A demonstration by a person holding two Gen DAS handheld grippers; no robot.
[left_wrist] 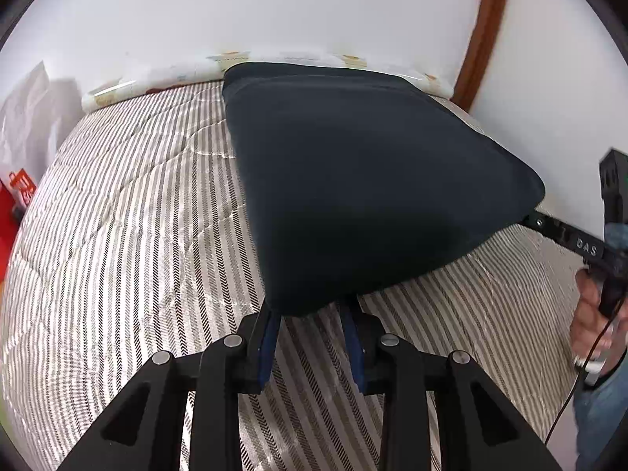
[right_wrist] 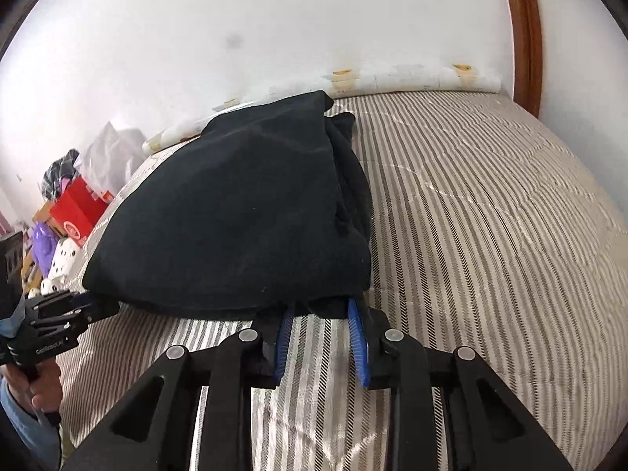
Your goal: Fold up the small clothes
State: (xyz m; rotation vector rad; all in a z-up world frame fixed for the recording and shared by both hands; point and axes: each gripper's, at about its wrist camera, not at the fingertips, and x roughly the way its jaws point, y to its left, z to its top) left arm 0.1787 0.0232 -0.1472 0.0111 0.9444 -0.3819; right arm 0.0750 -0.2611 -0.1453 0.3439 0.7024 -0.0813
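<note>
A dark navy garment lies partly folded on the striped bed cover, its near edge lifted. My left gripper sits at its near left corner; the fingertips are under the cloth, so the grip is hidden. The blue pads stand apart. In the right wrist view the same garment fills the middle left. My right gripper sits at its near right corner with blue pads apart and tips tucked under the cloth edge. Each gripper shows in the other's view, the right and the left.
A rolled patterned sheet lies along the white wall at the bed's far edge. A brown wooden door frame stands at the right. A red box, bags and soft toys sit left of the bed.
</note>
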